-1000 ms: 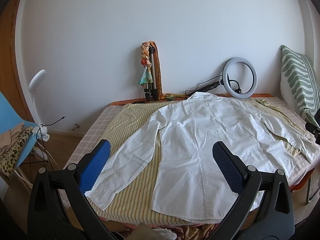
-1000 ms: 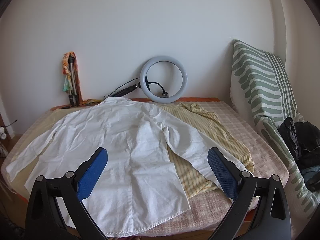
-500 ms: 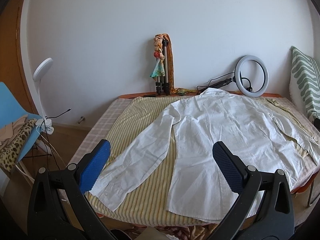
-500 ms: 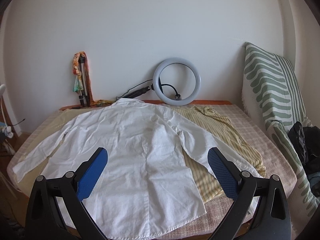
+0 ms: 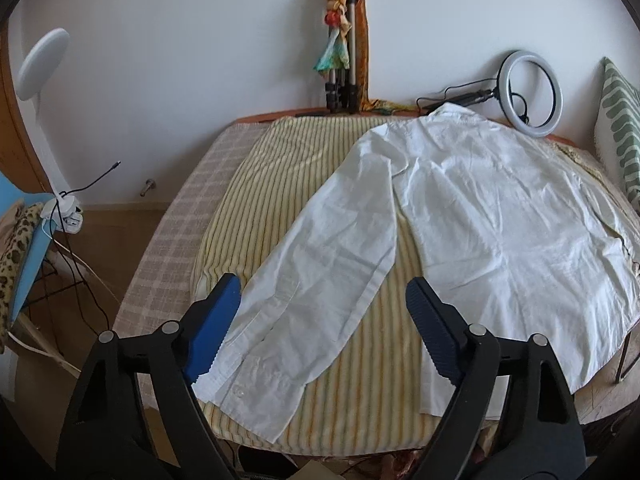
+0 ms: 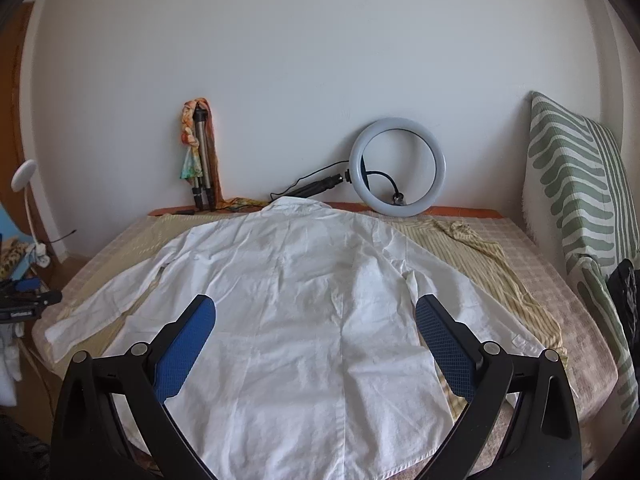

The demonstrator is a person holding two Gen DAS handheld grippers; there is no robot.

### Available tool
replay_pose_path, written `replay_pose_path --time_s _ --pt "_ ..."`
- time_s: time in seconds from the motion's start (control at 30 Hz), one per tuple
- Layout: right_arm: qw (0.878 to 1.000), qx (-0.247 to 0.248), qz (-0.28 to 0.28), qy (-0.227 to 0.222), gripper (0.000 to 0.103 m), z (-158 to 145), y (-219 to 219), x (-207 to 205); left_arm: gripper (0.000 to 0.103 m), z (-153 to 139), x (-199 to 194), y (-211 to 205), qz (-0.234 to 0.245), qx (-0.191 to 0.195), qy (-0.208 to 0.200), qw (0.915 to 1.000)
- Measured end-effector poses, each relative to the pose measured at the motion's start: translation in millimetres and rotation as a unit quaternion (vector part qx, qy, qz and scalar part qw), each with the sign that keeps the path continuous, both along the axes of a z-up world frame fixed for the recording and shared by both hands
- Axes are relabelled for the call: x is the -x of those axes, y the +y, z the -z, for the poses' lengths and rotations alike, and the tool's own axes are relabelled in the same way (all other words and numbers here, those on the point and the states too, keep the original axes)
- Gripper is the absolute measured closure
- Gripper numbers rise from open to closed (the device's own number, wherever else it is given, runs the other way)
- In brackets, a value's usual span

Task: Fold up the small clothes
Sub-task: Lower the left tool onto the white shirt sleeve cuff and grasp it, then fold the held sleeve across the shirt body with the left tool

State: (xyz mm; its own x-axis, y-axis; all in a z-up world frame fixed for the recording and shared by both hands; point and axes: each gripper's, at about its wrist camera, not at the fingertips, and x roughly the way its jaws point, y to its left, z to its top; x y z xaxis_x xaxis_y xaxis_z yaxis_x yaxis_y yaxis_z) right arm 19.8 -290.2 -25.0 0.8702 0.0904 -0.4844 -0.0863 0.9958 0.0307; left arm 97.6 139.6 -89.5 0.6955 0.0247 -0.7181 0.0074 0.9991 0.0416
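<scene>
Left wrist view: left tongs (image 5: 320, 308) now low over the near-left part of the bed (image 5: 168, 264) — a second ago they looked across the whole white shirt (image 5: 500, 216) from higher and farther back.
Change in jaws: left tongs have just been closing a little; still apart, nothing clamped, with the left sleeve (image 5: 320, 272) showing in the gap between the blue pads.
Meaning for task: reads as the approach to a first fold — sleeve cuff the likely pick point; no fold made yet, shirt fully spread.
Shirt position: flat, back side up, collar toward the wall, lying on a striped yellow cloth (image 5: 280, 184) that covers the bed.
Sleeve relative to left tongs: cuff end near the left pad, sleeve running diagonally up and right toward the shoulder; whether a pad touches the fabric I cannot tell.
Right wrist view: right tongs (image 6: 316, 340) apart, empty, hovering over the shirt's lower back panel (image 6: 304, 320).
Right sleeve (image 6: 472, 312): lies just right of the right pad, trailing toward the bed's near edge.
</scene>
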Motion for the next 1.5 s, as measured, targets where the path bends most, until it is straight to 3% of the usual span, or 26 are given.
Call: replay_pose_path --time_s 0.17,0.27,0.47,0.67,0.77,0.87,0.9,1.1,1.4,1.5 --pt "1.000 -0.008 -0.010 0.005 0.003 3 2 -5 0.018 22 -38 32 0.005 0.041 0.044 0.9982" --pt "1.000 -0.012 -0.014 0.014 0.003 7 3 -7 0.026 38 -57 48 0.005 0.050 0.069 0.9963" --pt "0.999 -0.004 -0.021 0.031 0.003 15 6 -9 0.031 64 -81 88 -0.024 0.114 0.110 0.9871" --pt "0.999 -0.004 -0.024 0.036 0.003 18 8 -10 0.046 82 -95 90 -0.017 0.139 0.139 0.9804" --pt "0.999 -0.001 -0.025 0.035 0.003 18 9 -10 0.050 87 -103 80 -0.006 0.127 0.146 0.9810" --pt "0.999 0.005 -0.025 0.032 0.003 18 10 -9 0.078 88 -105 74 0.001 0.105 0.139 0.9848" --pt "0.999 0.006 -0.024 0.031 0.003 18 10 -9 0.100 88 -106 73 0.006 0.107 0.140 0.9843" --pt "0.999 0.004 -0.020 0.034 0.003 15 7 -8 0.103 83 -103 66 0.009 0.111 0.127 0.9856" --pt "0.999 0.004 -0.025 0.024 0.003 10 7 -2 0.103 31 -88 32 0.054 0.179 0.074 0.9796" --pt "0.999 0.010 -0.025 0.017 0.003 8 6 2 0.103 15 -83 4 0.084 0.177 0.059 0.9787"
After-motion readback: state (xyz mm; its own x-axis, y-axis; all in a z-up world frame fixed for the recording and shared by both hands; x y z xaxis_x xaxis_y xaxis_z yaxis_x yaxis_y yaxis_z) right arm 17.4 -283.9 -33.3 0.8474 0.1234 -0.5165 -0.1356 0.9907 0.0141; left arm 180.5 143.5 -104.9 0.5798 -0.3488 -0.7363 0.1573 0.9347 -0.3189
